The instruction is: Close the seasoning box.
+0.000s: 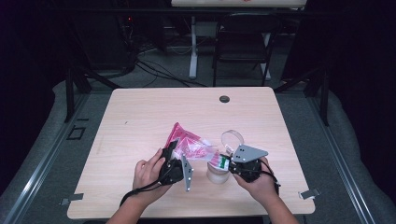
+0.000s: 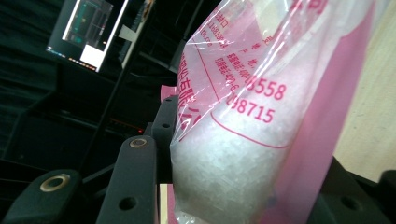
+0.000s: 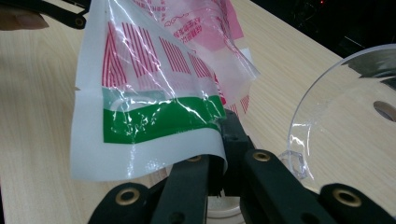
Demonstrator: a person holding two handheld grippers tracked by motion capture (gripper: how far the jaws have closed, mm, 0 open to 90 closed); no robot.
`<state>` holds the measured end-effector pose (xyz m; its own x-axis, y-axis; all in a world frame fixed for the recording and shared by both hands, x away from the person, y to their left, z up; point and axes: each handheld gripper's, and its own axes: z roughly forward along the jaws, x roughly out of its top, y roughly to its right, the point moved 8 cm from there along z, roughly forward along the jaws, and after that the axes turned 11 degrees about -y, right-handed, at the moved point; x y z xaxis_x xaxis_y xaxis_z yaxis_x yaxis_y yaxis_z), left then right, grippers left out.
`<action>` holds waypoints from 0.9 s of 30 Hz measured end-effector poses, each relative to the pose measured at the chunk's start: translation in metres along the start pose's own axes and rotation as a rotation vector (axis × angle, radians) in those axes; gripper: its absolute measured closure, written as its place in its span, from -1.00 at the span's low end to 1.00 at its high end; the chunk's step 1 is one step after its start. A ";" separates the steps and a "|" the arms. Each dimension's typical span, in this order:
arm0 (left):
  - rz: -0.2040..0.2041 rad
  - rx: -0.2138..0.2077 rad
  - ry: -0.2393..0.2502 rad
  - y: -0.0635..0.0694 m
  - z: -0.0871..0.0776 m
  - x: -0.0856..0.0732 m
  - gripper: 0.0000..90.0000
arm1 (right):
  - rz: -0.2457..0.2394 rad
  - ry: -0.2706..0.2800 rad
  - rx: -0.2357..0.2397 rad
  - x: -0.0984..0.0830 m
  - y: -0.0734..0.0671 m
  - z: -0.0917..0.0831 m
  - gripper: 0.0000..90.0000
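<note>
I am working two handheld grippers over a pale wooden table (image 1: 140,116); between them hangs a pink and clear plastic bag (image 1: 191,144) of white crystals, tilted toward a small round jar (image 1: 217,173) that stands near the table's front edge, under the bag's low end.

My left gripper (image 1: 170,161) is clamped around the bag's full upper part, jaws half spread by the bulk between them; in the left gripper view the crystals bulge against the film. My right gripper (image 1: 232,163) is clenched tight on the bag's flat lower edge, a white strip under a green band (image 3: 159,119), pinched just above the jar (its rim peeks out below the jaws in the right gripper view). A clear lid (image 1: 232,137) stands on the table just behind the jar.

I judge this to be the pouring step: the bag is aimed at the jar, though I cannot tell whether its mouth is open or whether anything flows. Next, I think, the left end must rise so the crystals slide down, while the right keeps the edge over the opening; a slip would scatter them.

Writing on the bag is red: digits "558" (image 2: 271,88) and "98715", beside small characters I cannot read; no brand name is legible.
</note>
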<state>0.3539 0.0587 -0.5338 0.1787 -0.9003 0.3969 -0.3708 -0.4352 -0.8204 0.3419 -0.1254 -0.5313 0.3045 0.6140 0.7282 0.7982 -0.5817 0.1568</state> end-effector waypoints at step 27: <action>-0.080 -0.123 -0.006 0.016 0.007 -0.006 0.34 | 0.000 0.011 0.007 0.001 -0.001 -0.001 1.00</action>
<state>0.3536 0.0570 -0.5523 0.2175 -0.8627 0.4565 -0.4643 -0.5028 -0.7291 0.3410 -0.1246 -0.5295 0.2988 0.6082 0.7354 0.8019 -0.5778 0.1520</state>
